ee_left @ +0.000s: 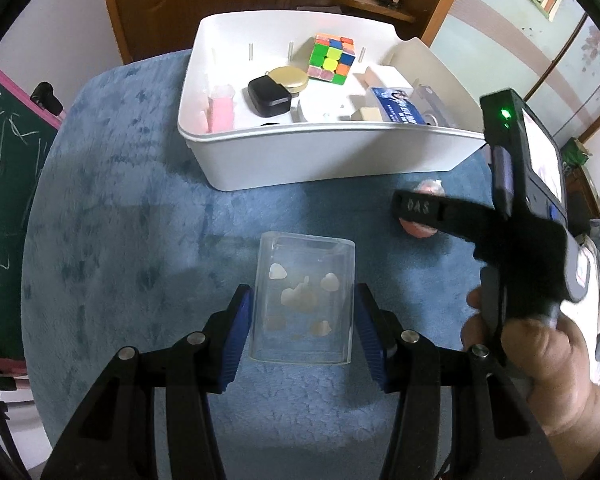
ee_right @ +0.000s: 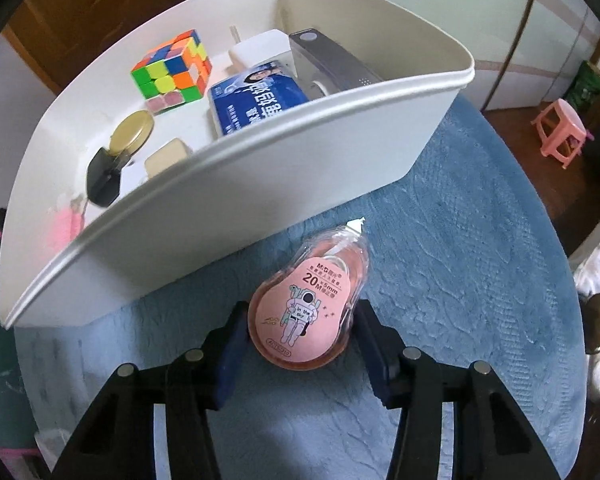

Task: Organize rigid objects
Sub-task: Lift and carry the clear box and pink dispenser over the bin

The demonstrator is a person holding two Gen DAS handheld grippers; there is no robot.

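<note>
My left gripper (ee_left: 303,334) clamps the clear box (ee_left: 305,300) above the counter (ee_left: 140,240). My right gripper (ee_right: 300,354) clamps the correction tape (ee_right: 310,304) beside the bin (ee_right: 260,184). Smooth rounded shell may slip.

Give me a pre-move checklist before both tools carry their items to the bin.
1. Left tool around clear box: ok, pads sit at both sides.
2. Left grip firm: cannot tell; contact on the clear walls is hard to read.
3. Right tool around correction tape: ok, its round end sits between the pads.
4. Right grip firm: cannot tell; pads look against it, tape still seems to rest on the blue cloth.
5. Bin has room: ok, bare floor near the cube.
6. Bin wall in the right tool's path: not ok, lift first.
</note>
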